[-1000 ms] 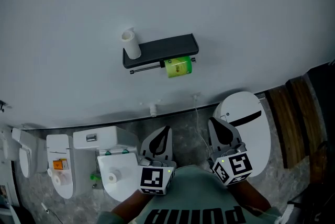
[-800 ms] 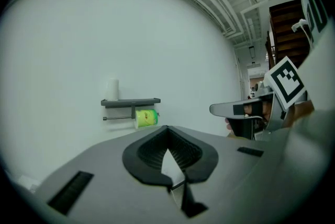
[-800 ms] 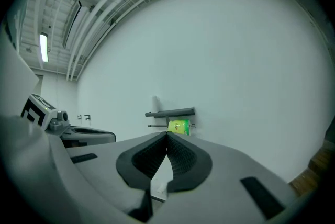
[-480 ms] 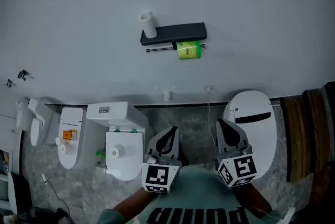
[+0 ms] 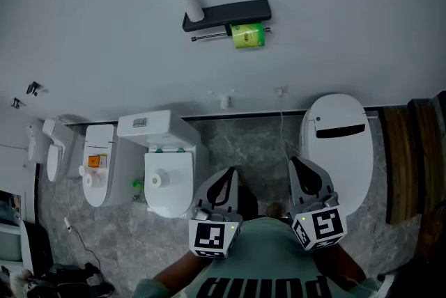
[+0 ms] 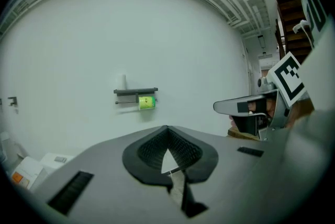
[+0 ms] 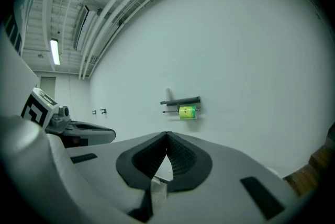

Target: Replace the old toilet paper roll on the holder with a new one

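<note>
Left claw [image 5: 228, 174], right claw [image 5: 300, 167] both sitting closed, empty; green roll [image 5: 248, 35] hanging on far-wall holder [image 5: 226, 13]. Arriving shut is risking knocking off what looks like a spare roll [image 5: 191, 4].

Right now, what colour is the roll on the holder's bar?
Yellow-green roll, clearest in the head view.

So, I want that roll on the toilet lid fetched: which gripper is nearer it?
Left. The left gripper is just right of the roll on the toilet lid; the right gripper is farther right, beyond the left one.
</note>
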